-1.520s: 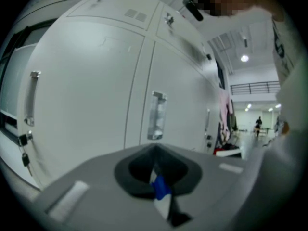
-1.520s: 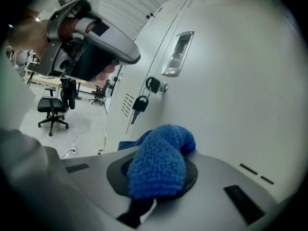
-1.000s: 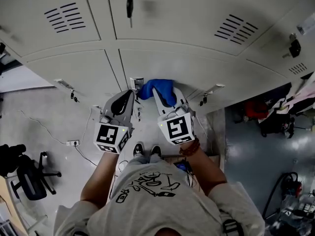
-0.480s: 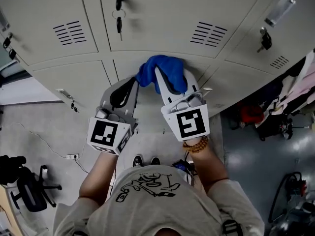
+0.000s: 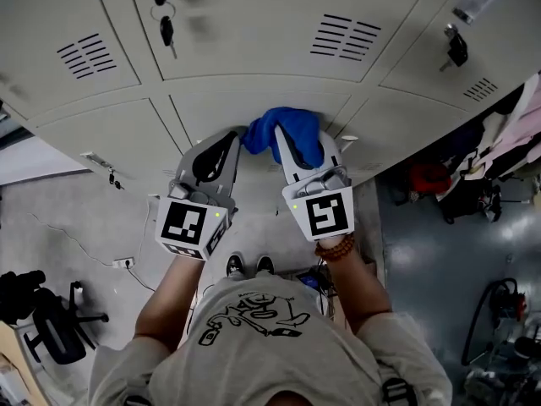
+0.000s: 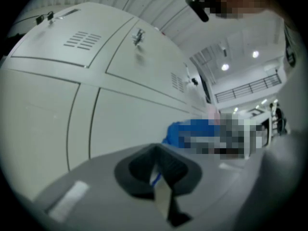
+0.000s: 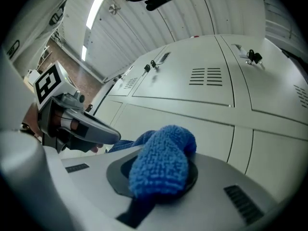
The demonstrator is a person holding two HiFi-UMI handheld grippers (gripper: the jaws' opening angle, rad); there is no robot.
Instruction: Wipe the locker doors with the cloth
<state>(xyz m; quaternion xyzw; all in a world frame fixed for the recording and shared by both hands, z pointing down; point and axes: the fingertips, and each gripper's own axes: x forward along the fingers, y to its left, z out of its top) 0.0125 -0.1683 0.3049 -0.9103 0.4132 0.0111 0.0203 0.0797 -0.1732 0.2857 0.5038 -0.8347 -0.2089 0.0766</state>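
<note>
A blue cloth [image 5: 290, 132] is pressed against the beige lower locker door [image 5: 228, 106], just below the seam with the upper row. My right gripper [image 5: 286, 142] is shut on the cloth, which bulges thickly out of the jaws in the right gripper view [image 7: 161, 165]. My left gripper [image 5: 238, 135] sits right beside it, at the cloth's left edge. Its jaws are shut, with a thin blue sliver of cloth showing between them [image 6: 155, 178]. From the right gripper view, a tail of cloth [image 7: 126, 143] runs toward the left gripper [image 7: 113, 135].
A key bunch [image 5: 165, 25] hangs from the upper locker's lock, and more locks [image 5: 456, 47] stick out to the right. Latch handles [image 5: 100, 161] jut from the lower doors. A black chair [image 5: 46, 311] and a power strip [image 5: 125, 262] are on the floor at left, bags [image 5: 452, 194] at right.
Both grippers carried the cloth up the lower door from near its bottom to just under the seam, then slid a little back down. Both grippers stay shut.
</note>
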